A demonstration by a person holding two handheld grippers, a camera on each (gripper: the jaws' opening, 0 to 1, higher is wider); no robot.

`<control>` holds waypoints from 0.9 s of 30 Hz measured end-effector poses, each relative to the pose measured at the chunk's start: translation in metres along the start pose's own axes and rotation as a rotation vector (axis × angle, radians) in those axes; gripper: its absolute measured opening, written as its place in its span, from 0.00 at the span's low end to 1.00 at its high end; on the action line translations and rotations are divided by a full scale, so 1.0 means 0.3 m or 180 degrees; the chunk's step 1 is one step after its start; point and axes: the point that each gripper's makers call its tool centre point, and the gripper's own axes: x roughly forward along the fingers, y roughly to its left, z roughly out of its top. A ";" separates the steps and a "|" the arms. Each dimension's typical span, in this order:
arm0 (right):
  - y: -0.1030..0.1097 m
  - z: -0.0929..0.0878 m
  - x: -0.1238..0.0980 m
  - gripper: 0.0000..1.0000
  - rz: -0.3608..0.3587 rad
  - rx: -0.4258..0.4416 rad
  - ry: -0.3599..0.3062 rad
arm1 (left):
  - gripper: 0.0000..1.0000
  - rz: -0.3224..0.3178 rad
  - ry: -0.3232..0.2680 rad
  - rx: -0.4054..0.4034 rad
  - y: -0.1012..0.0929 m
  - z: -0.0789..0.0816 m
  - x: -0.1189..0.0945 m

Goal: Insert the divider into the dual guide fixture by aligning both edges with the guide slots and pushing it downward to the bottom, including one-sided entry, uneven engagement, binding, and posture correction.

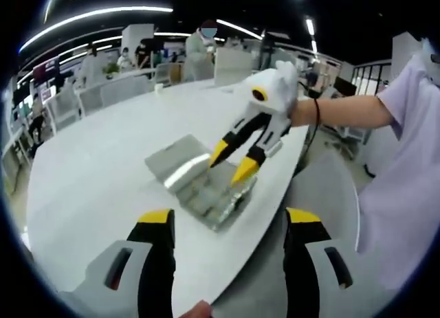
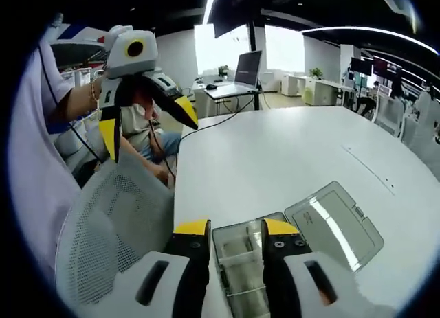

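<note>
A clear, ribbed plastic fixture box [image 1: 212, 191] with its flat hinged lid [image 2: 335, 224] laid open rests on the smooth white desk [image 1: 96, 180]. The right tool [image 1: 232, 161] hovers over it, yellow-tipped jaws parted, empty. The left tool [image 2: 144, 126] hangs apart, spread wide, above a grey mesh chair [image 2: 117, 215].

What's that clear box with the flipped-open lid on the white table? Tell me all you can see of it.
The box looks like clear plastic, shallow and rectangular, with thin walls splitting it into compartments. Its hinged lid lies open flat beside it, catching glare. It sits near the edge of the white table. In the left gripper view, the right gripper hovers open just above it; whether the tips touch is unclear.
</note>
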 end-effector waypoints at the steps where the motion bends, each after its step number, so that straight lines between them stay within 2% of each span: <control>1: 0.003 0.006 -0.011 0.25 -0.0021 0.0007 -0.0021 | 0.62 -0.0004 -0.0005 0.0007 -0.002 0.001 -0.001; 9: 0.044 0.064 -0.094 0.25 -0.0179 -0.0017 -0.0161 | 0.62 -0.0035 -0.0052 0.0069 -0.022 -0.001 -0.027; 15: 0.092 0.087 -0.143 0.26 -0.0265 -0.0063 -0.0188 | 0.62 -0.0051 -0.0069 0.0111 -0.031 -0.008 -0.048; 27: 0.137 0.061 -0.244 0.28 -0.0584 0.0137 -0.0225 | 0.62 -0.0206 -0.0085 0.0133 -0.034 -0.020 -0.074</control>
